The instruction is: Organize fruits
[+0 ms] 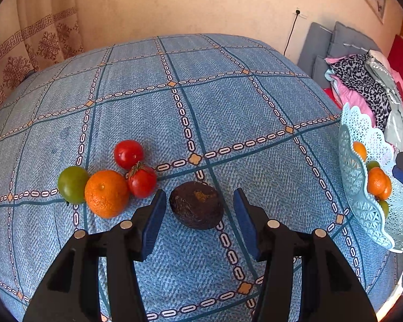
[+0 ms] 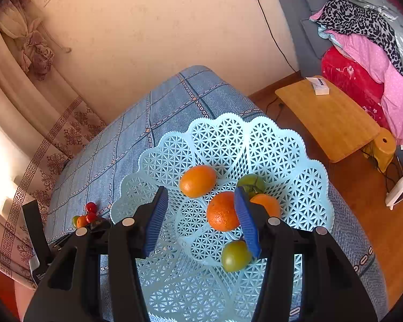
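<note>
A dark brown avocado (image 1: 196,205) lies on the blue checked tablecloth (image 1: 201,102). My left gripper (image 1: 199,191) stands open around it, with a blue pad on each side and neither touching. To its left sit a green tomato (image 1: 72,185), an orange (image 1: 106,193) and two red tomatoes (image 1: 128,154). The light blue lattice basket (image 2: 217,123) holds three oranges (image 2: 198,181) and two green tomatoes (image 2: 235,256). My right gripper (image 2: 200,188) hangs open above the basket, holding nothing.
The basket (image 1: 362,206) stands at the table's right edge. Beyond that edge are a low wooden table (image 2: 327,118), a pile of clothes (image 2: 362,26) and a white appliance (image 2: 400,190) on the floor. A curtain (image 1: 27,53) hangs at the left.
</note>
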The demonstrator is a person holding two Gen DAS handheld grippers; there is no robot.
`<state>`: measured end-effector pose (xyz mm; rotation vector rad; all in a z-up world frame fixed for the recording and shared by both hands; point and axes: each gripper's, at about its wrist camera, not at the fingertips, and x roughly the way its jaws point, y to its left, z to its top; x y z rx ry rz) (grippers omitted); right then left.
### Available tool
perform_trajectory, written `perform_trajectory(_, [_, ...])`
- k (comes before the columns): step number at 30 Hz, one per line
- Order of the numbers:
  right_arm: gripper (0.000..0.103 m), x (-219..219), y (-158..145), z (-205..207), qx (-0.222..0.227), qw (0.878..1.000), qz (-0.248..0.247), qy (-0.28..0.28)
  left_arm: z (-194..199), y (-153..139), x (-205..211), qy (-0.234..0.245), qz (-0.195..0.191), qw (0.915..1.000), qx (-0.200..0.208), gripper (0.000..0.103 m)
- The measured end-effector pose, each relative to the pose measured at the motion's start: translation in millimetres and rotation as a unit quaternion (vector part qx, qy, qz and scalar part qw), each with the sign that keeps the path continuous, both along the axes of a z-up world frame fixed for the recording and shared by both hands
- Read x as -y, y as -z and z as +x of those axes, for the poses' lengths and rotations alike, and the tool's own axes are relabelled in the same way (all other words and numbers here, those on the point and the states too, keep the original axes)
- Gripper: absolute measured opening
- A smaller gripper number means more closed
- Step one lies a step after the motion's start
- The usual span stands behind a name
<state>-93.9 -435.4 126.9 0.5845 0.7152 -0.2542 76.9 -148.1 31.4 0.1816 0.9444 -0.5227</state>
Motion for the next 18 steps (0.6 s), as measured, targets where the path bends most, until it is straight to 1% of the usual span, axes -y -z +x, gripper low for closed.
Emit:
perform_trajectory(3, [0.053,-1,0,1,0.000,1.000,0.001,-0.002,0,5,5,-0.001,0.012,0.9999,0.004,0.050])
perform_trajectory(5, [0.053,-2,-1,0,0.001,1.000,0.000,-0.004,1,6,7,-0.005,0.020,0.9998,0.007,0.042])
perform_trajectory(6, [0.053,-2,-1,0,0.001,1.000,0.000,-0.004,2,7,5,-0.006,0.019,0.9998,0.005,0.041])
perform_trajectory(11, [0.053,-2,-4,-1,0.005,1.000,-0.001,-0.003,-3,2,3,0.001,0.009,0.9999,0.008,0.041])
perform_trajectory(14, [0.053,-1,-5,-2,0.007,1.000,0.000,-0.001,-10,-11,3,0.006,-0.003,0.9998,0.018,0.041])
perform_trajectory(18, [0.053,0,-6,-2,0.008,1.000,0.001,-0.001,-27,-37,12,0.032,-0.028,0.9983,0.040,0.041])
